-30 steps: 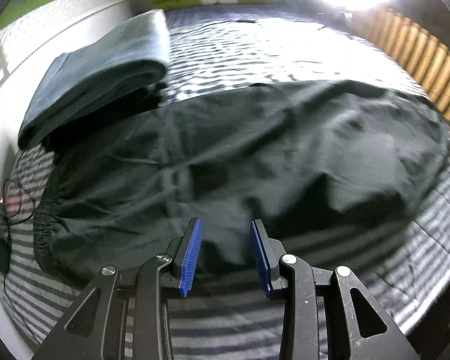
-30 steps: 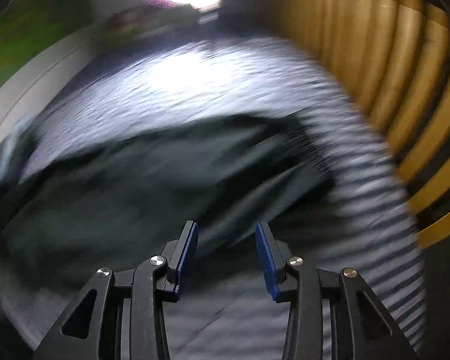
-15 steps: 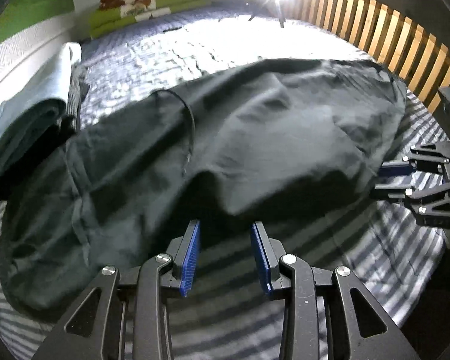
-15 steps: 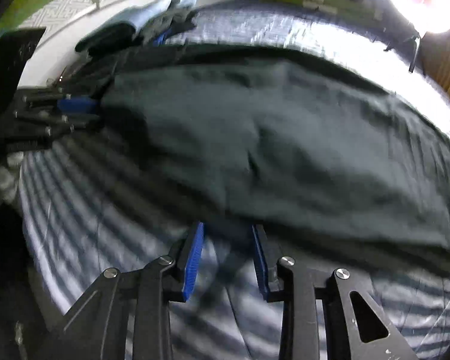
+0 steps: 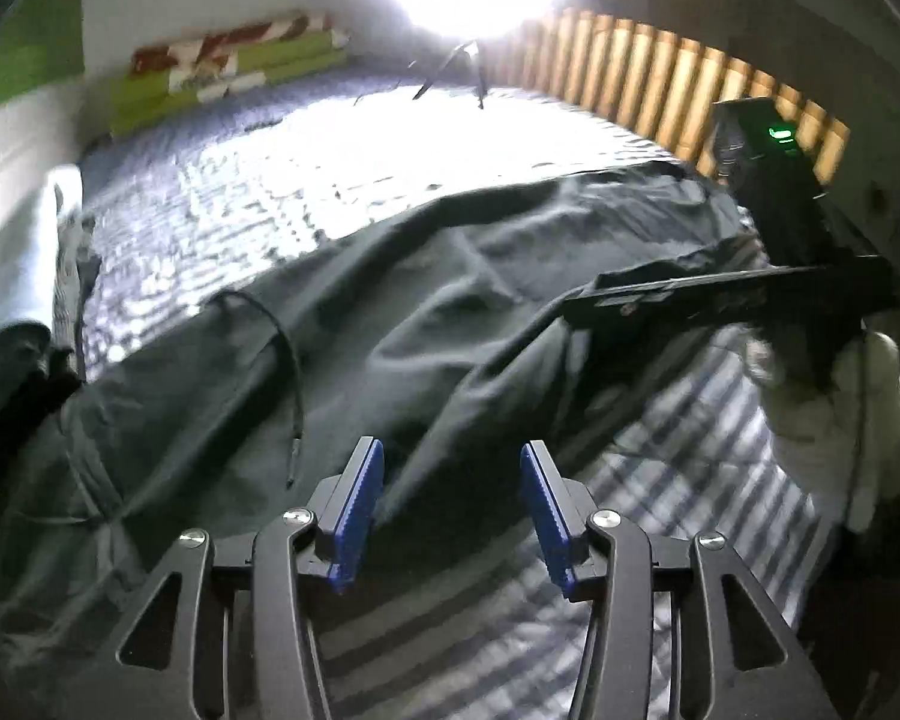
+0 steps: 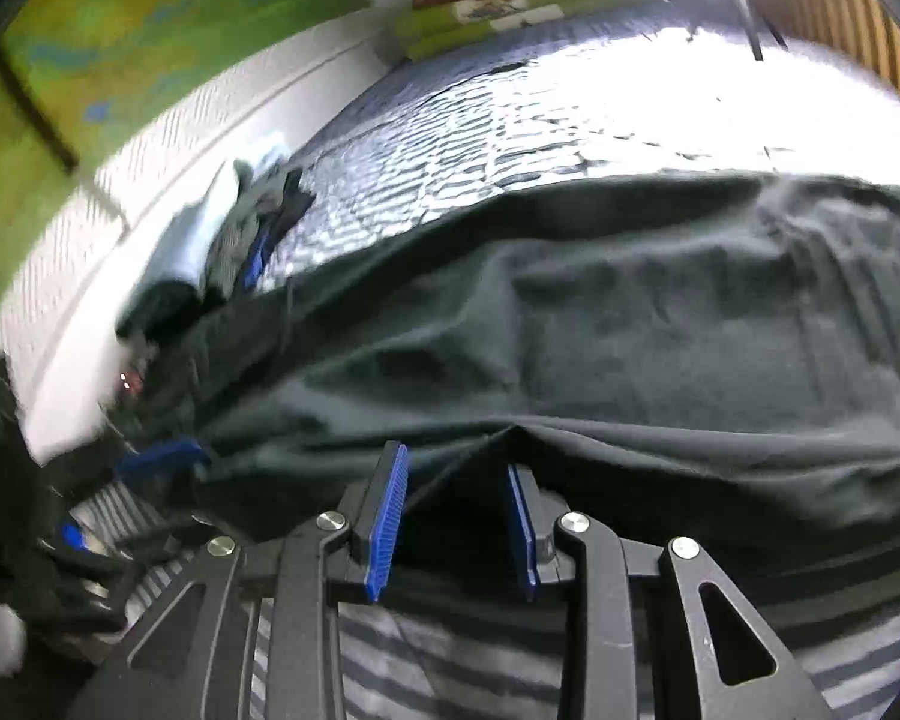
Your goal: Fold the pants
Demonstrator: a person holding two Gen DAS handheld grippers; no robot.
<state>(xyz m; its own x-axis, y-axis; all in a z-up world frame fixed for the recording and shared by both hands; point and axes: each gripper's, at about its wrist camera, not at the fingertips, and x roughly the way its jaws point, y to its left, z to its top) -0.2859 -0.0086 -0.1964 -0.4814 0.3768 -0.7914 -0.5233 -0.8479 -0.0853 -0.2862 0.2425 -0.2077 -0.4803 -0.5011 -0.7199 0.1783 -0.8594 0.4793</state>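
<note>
While dark pants [image 5: 450,312] lie rumpled, left tongs [image 5: 453,501] opening, cloth between, right tongs [image 6: 456,516] pinching hem.

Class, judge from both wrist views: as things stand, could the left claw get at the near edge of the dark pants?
Probably yes: the left claw, jaws opening, has the pants edge between its pads, nothing blocking.

Spread across the bed [image 5: 342,180], crosswise: the pants [image 5: 390,324], near edge short of the bed's front side. Behind the pants, at the bed's far end: a stack of folded bedding [image 5: 234,72] against the wall. Left of the pants, touching their end: a pile of folded clothes [image 6: 210,252] by the side wall. Right of the pants: a slatted rail [image 5: 678,90]. At the pants' near edge: left gripper [image 5: 450,504], jaws opening, toward the left; right gripper [image 6: 456,516] toward the right, cloth between its jaws.
</note>
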